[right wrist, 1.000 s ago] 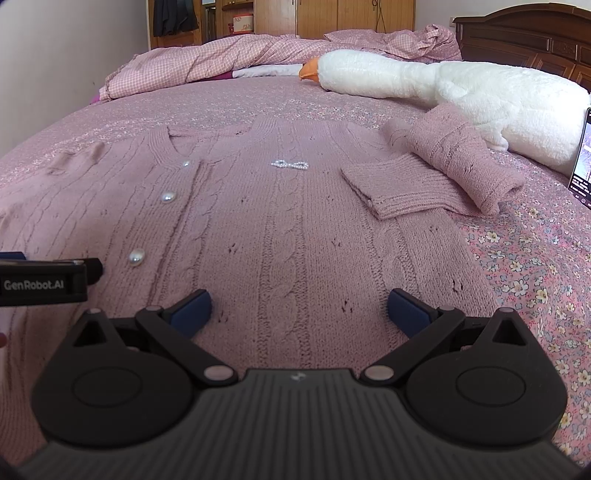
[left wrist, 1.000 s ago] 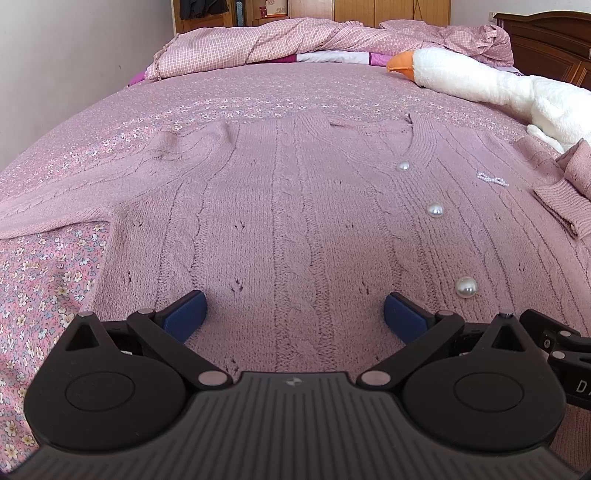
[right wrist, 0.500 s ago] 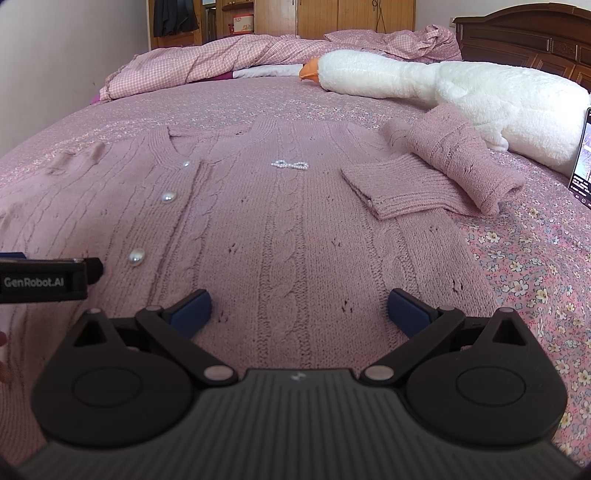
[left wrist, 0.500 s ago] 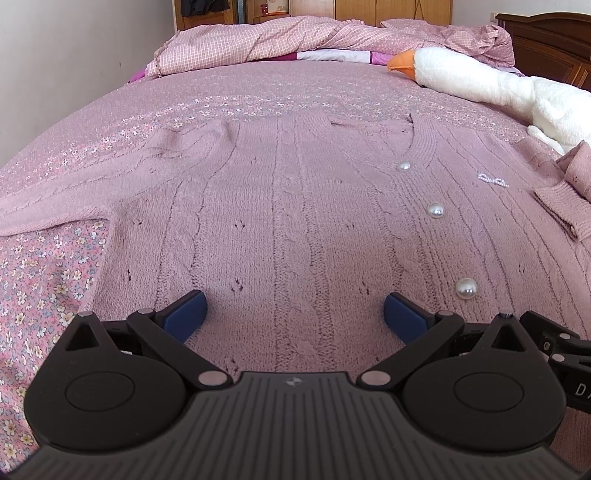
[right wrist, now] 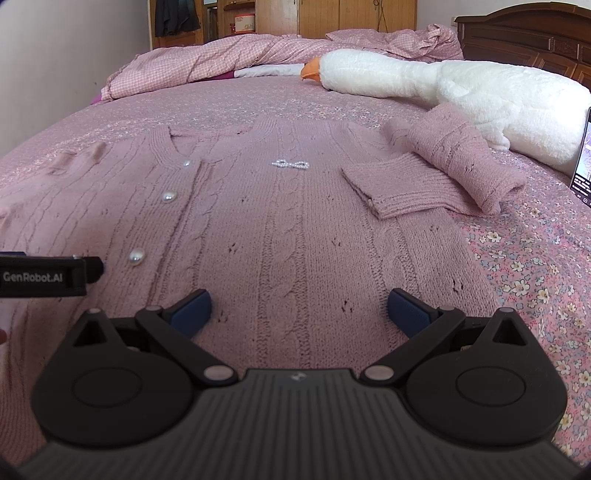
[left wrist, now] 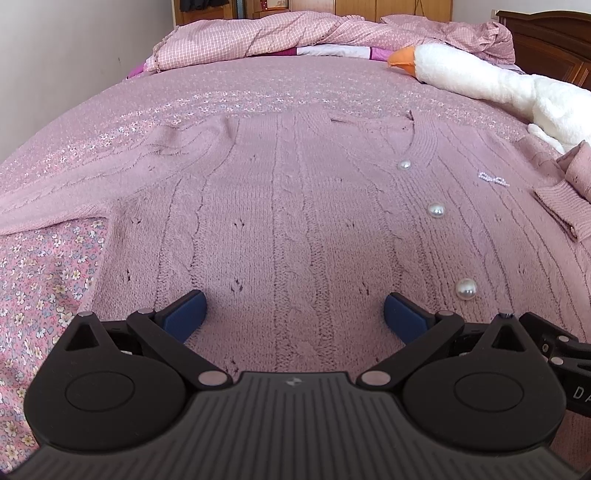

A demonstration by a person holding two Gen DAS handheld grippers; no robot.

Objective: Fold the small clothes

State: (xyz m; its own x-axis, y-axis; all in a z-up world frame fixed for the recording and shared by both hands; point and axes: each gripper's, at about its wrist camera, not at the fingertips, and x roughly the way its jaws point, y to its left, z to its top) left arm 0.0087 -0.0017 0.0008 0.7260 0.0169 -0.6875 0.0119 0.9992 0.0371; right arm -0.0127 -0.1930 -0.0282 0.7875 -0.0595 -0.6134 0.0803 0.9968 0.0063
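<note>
A pink cable-knit cardigan (left wrist: 295, 221) (right wrist: 295, 229) with pearl buttons (left wrist: 436, 211) lies flat, front up, on the bed. Its right sleeve (right wrist: 458, 162) is folded in over the body, cuff (right wrist: 402, 190) lying on the chest. The left sleeve (left wrist: 62, 199) stretches out to the left. My left gripper (left wrist: 294, 317) hovers open over the hem on the left half. My right gripper (right wrist: 300, 312) stands open over the hem on the right half. Nothing is between either pair of blue pads (left wrist: 184, 314).
A white plush goose (right wrist: 443, 88) lies along the far right of the bed. A rumpled checked quilt (left wrist: 295, 37) is heaped at the head. A phone screen (right wrist: 583, 162) stands at the right edge. The flowered bedspread (right wrist: 535, 277) shows beside the cardigan. Wooden headboard (right wrist: 524, 33) is behind.
</note>
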